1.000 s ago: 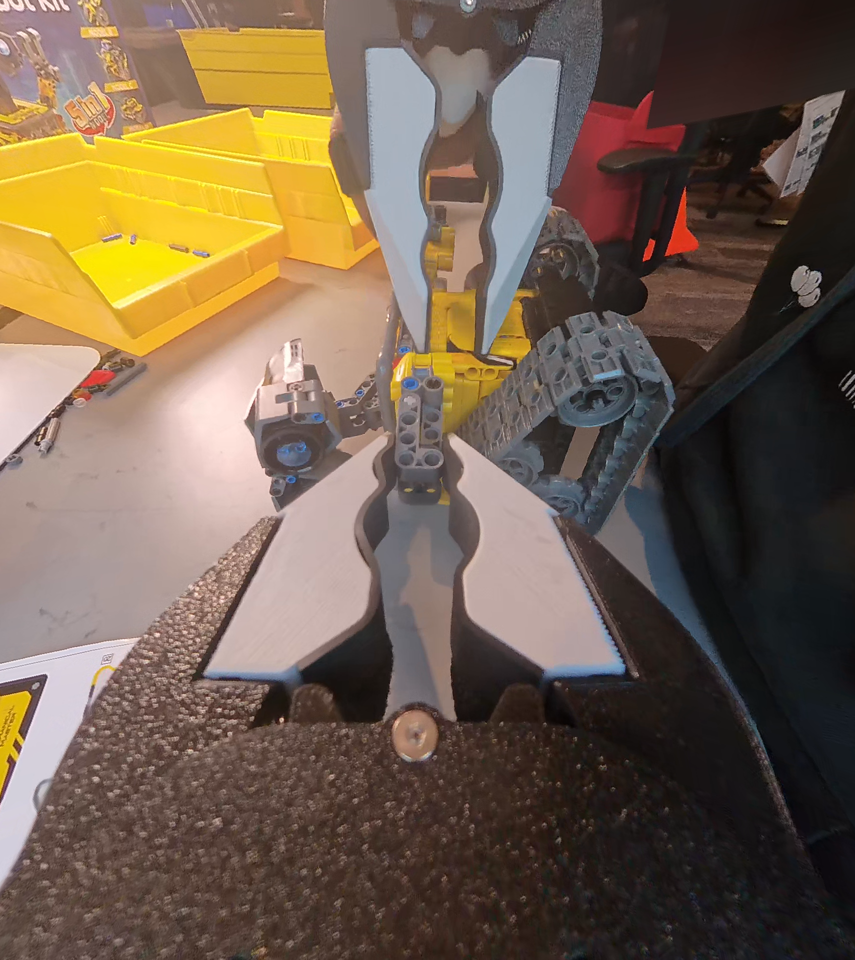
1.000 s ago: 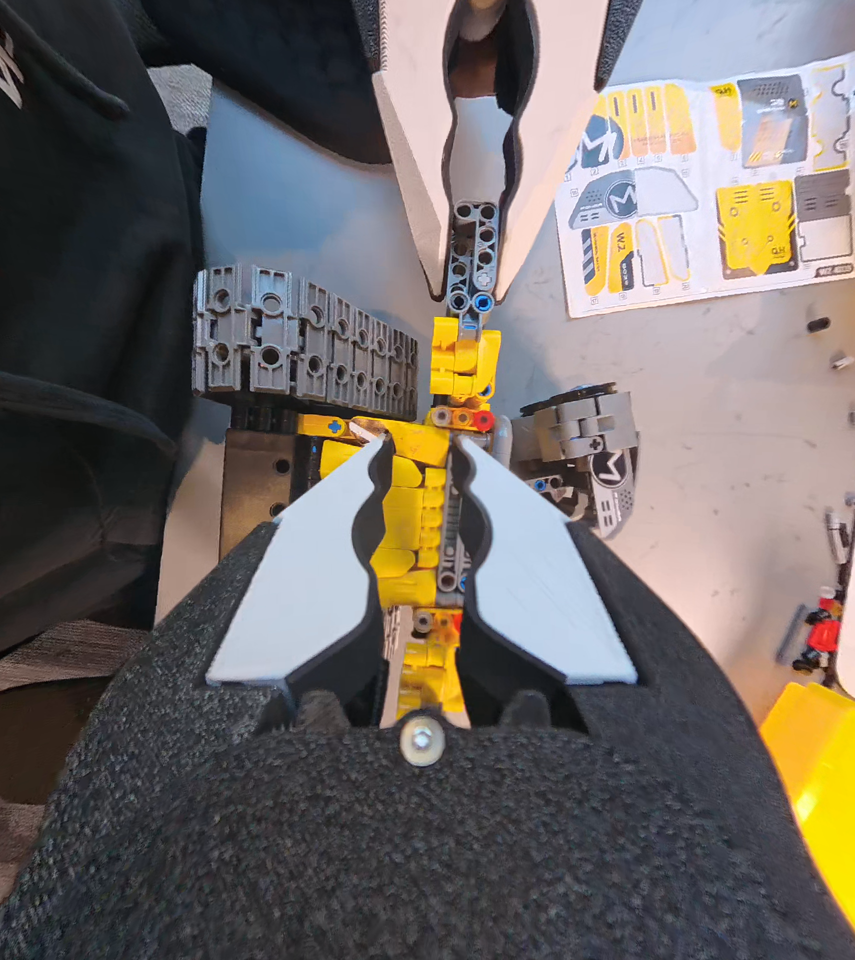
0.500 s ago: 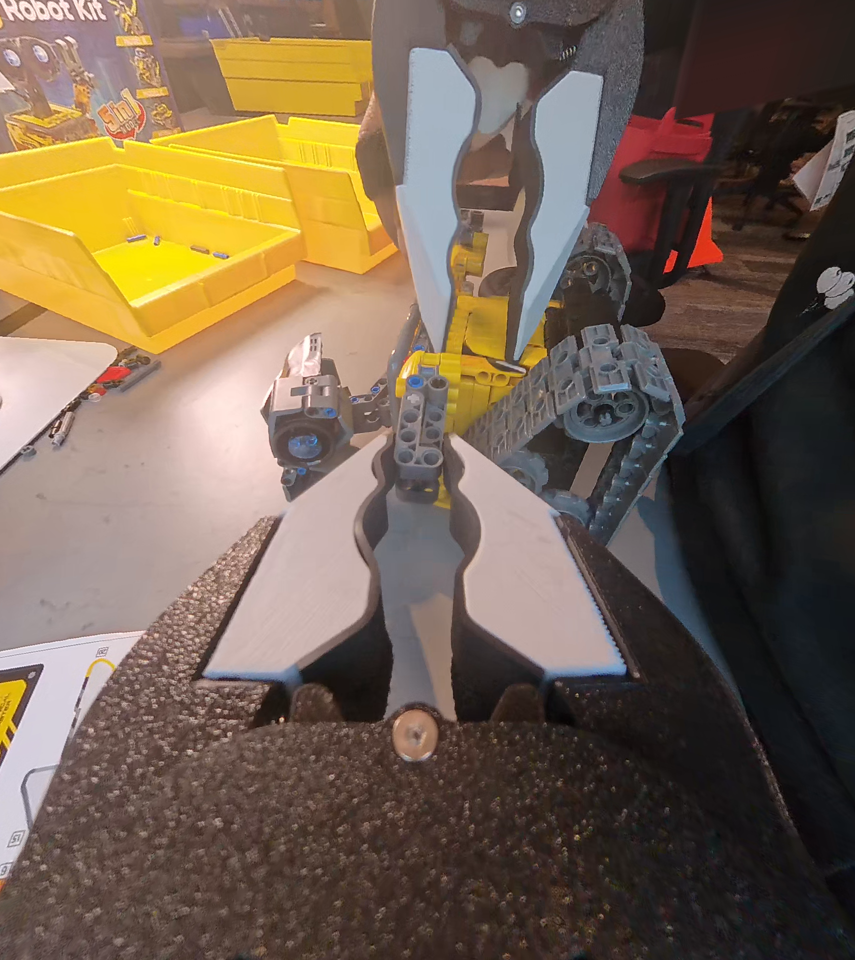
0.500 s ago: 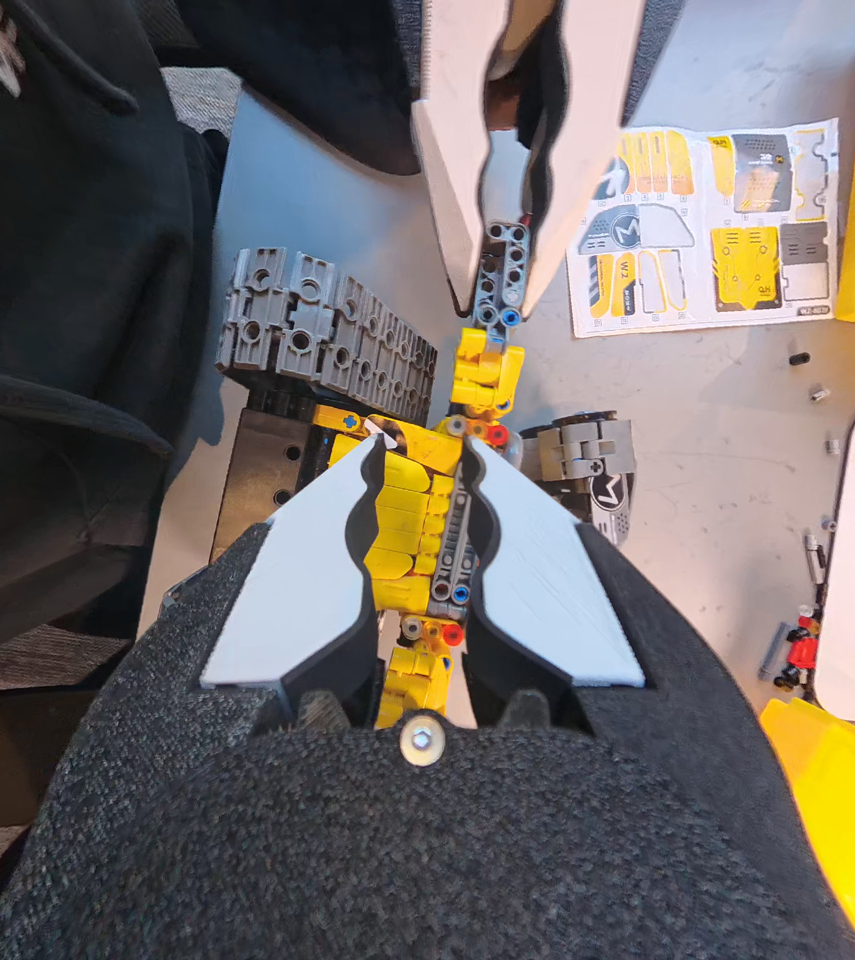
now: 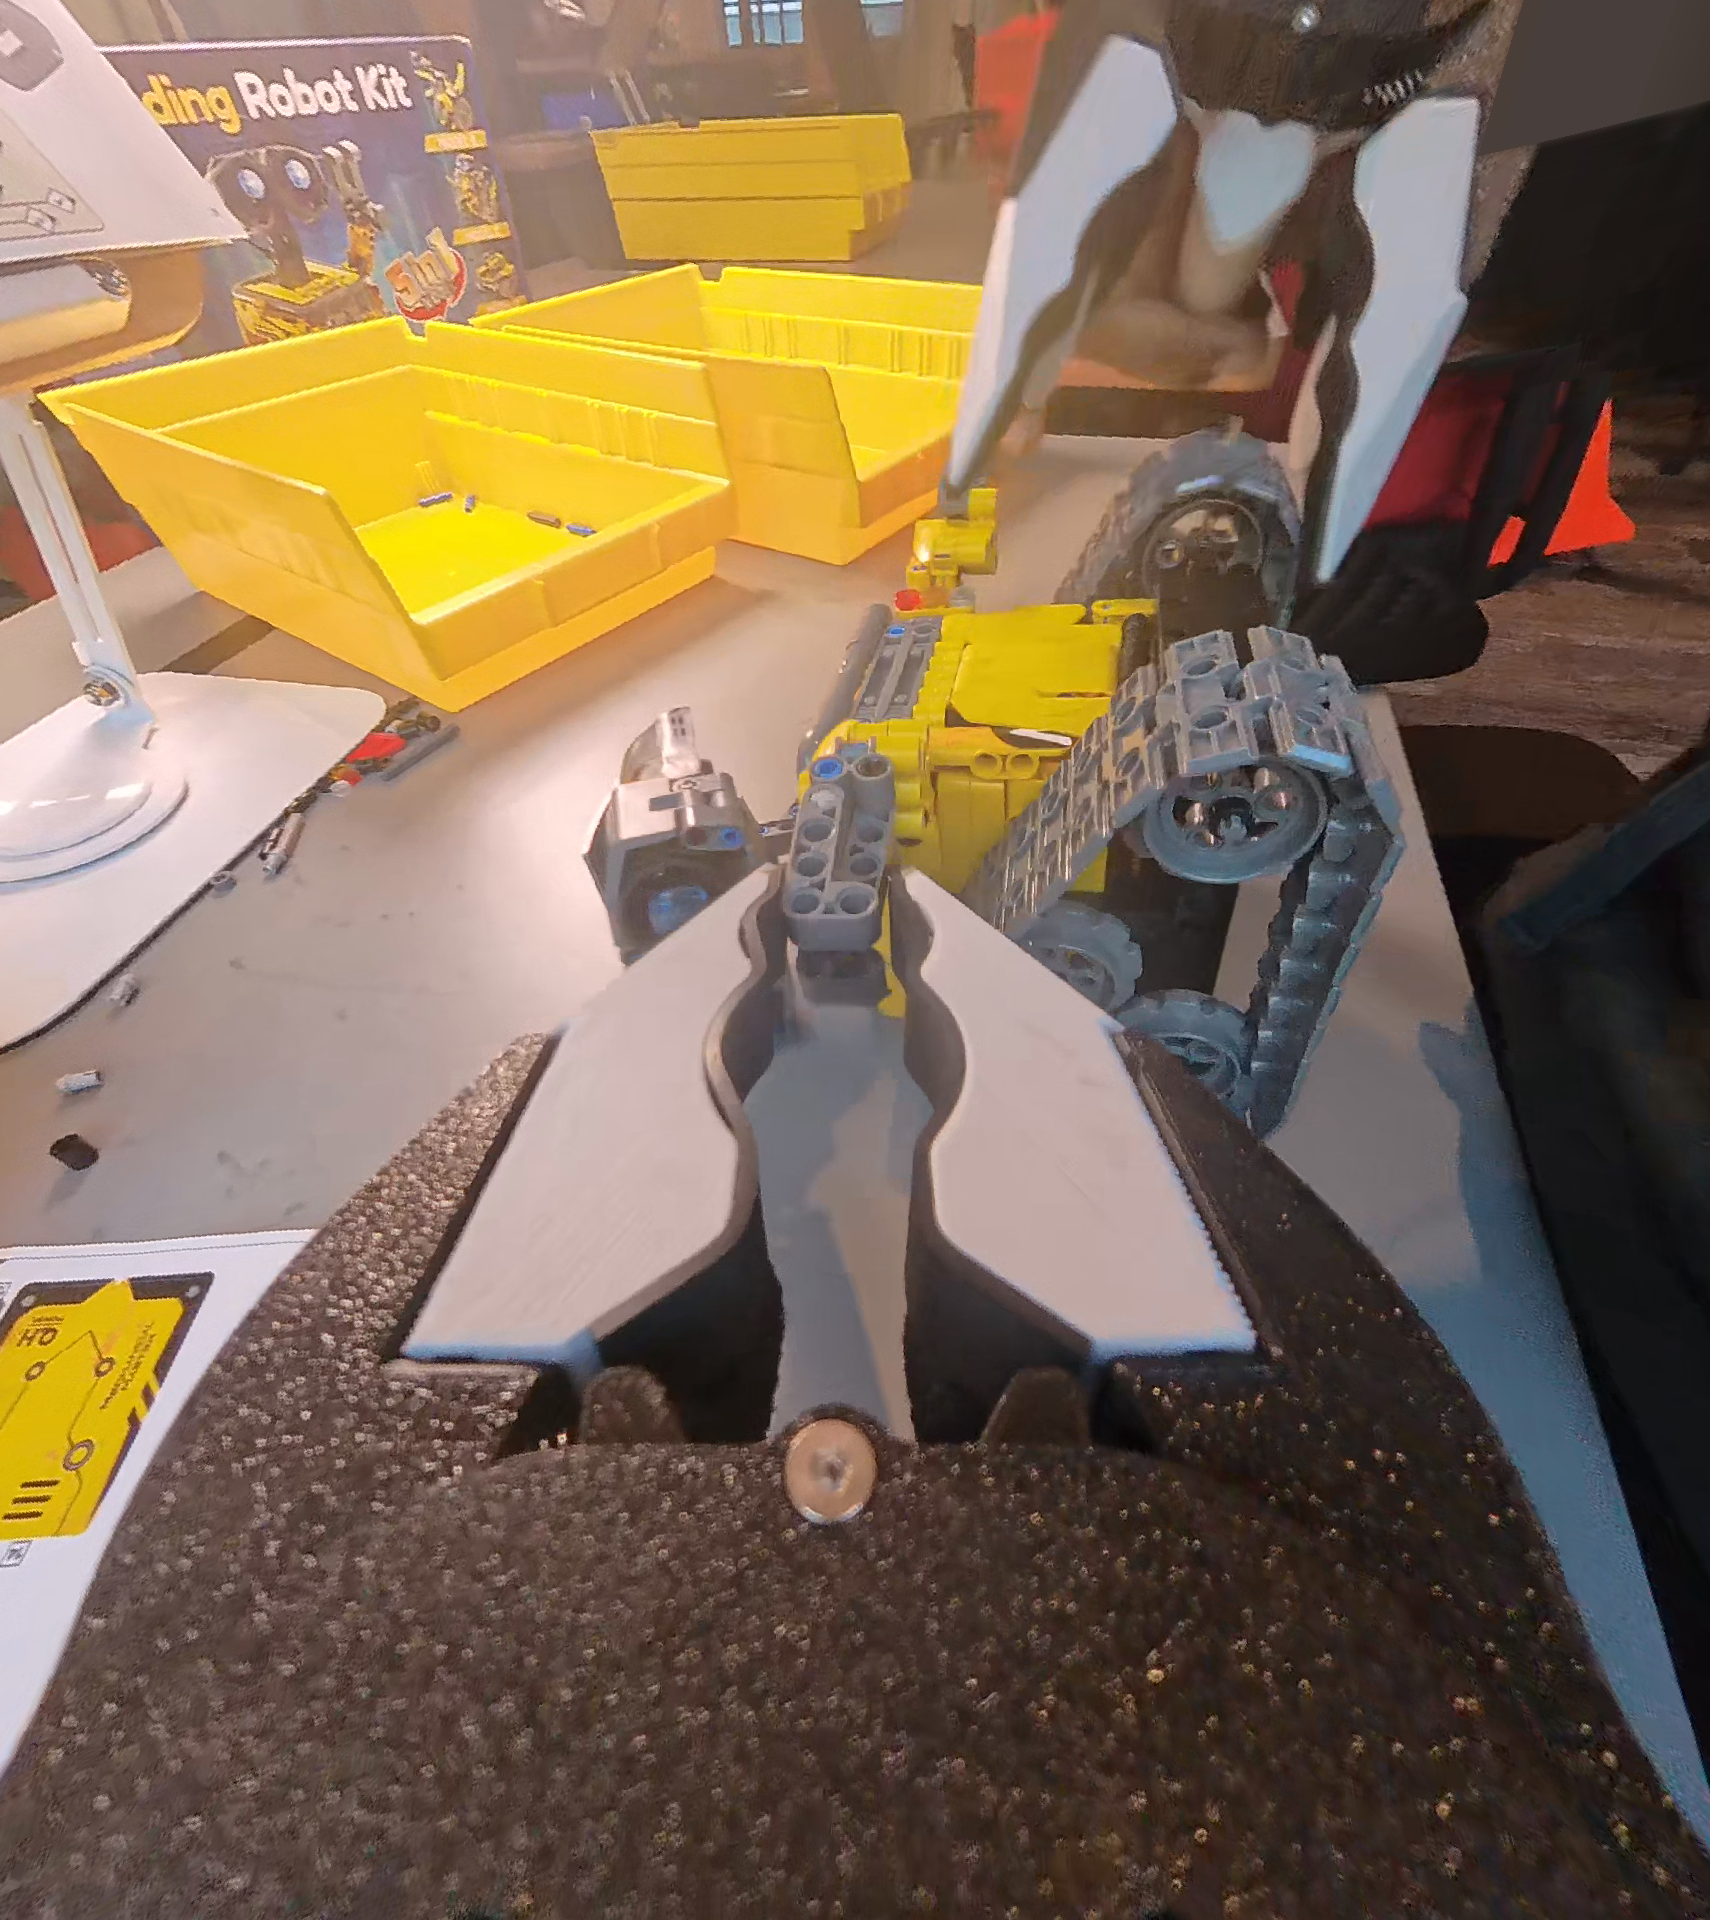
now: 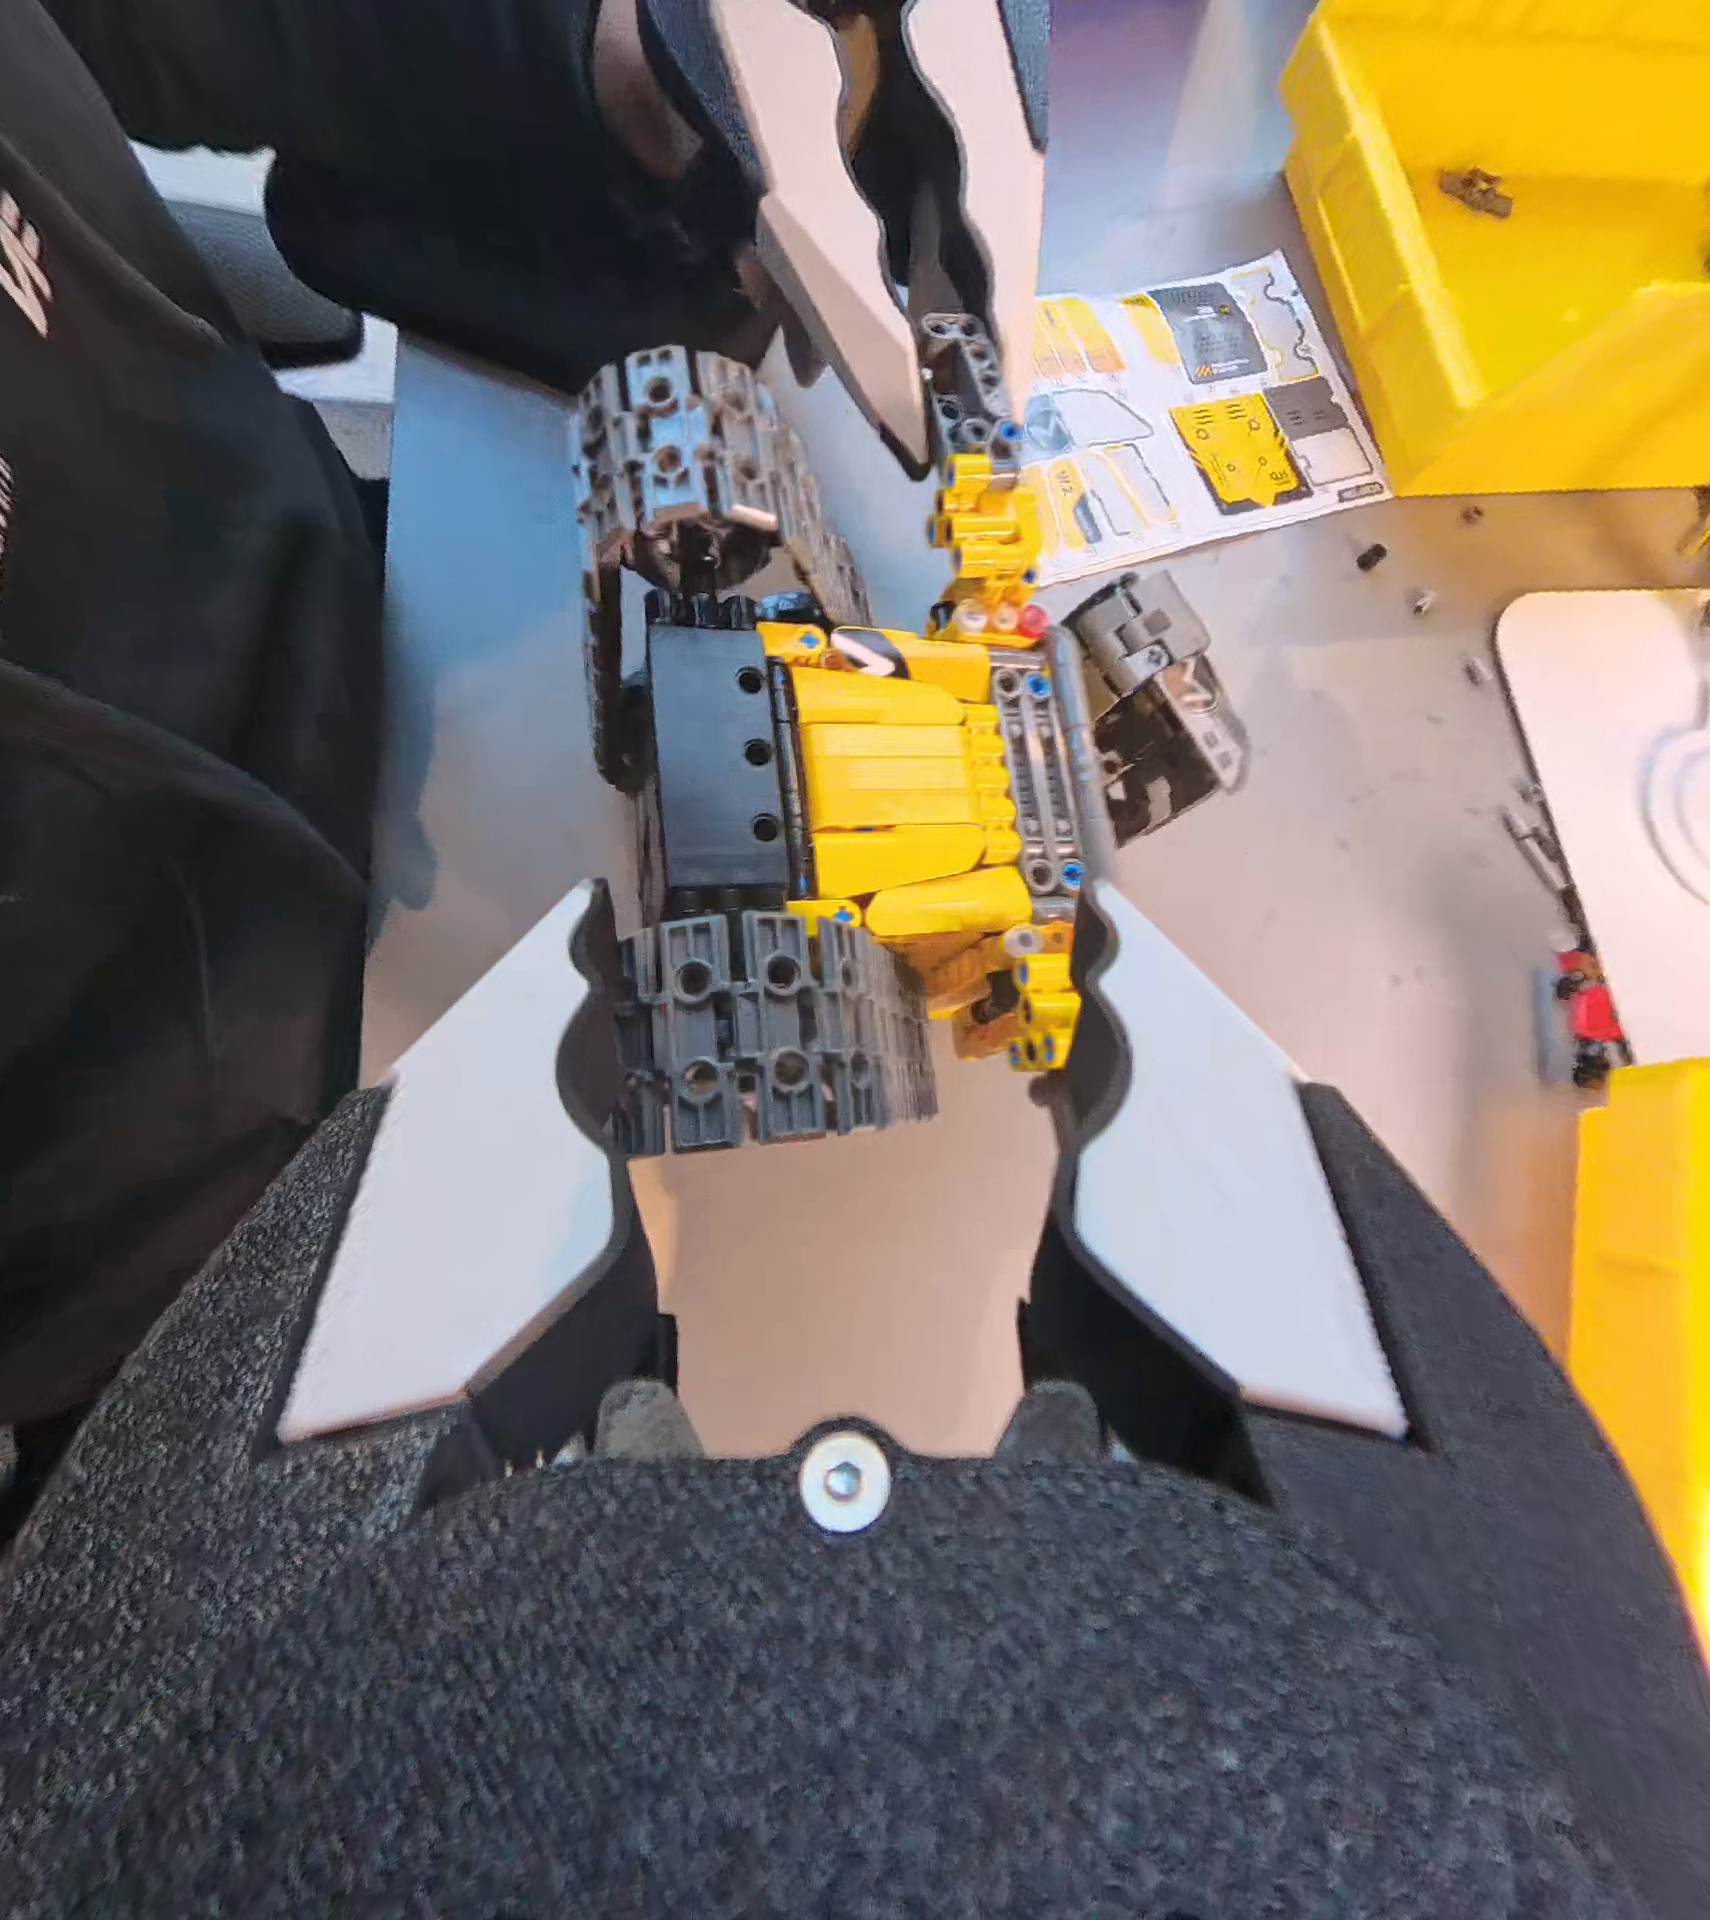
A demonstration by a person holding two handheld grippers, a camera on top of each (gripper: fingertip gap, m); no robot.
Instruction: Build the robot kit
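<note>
A yellow brick-built robot [image 5: 996,707] with grey tracks [image 5: 1235,790] lies on the grey table [image 5: 363,935]. My left gripper [image 5: 835,883] is shut on the grey holed beam [image 5: 835,862] at the end of the robot's yellow arm. In the right wrist view the left gripper [image 6: 965,436] comes in from the top, holding that beam [image 6: 965,379]. My right gripper [image 6: 840,914] is open and empty, its fingers apart on either side of the near track [image 6: 768,1018] and yellow body [image 6: 882,769]. In the left wrist view it [image 5: 1142,520] hangs open above the robot's far end.
A grey head piece [image 5: 664,831] lies beside the robot. Yellow bins [image 5: 415,499] stand at the back, a white stand base [image 5: 51,810] to the left, a sticker sheet [image 6: 1215,395] nearby, and small loose parts [image 6: 1578,1018]. A person in black [image 6: 103,727] is at the table edge. The grippers' ends are close to 12 cm from one another.
My right gripper has opened, let go of the robot's yellow body and pulled back from it. My left gripper has stayed shut on the grey beam.
</note>
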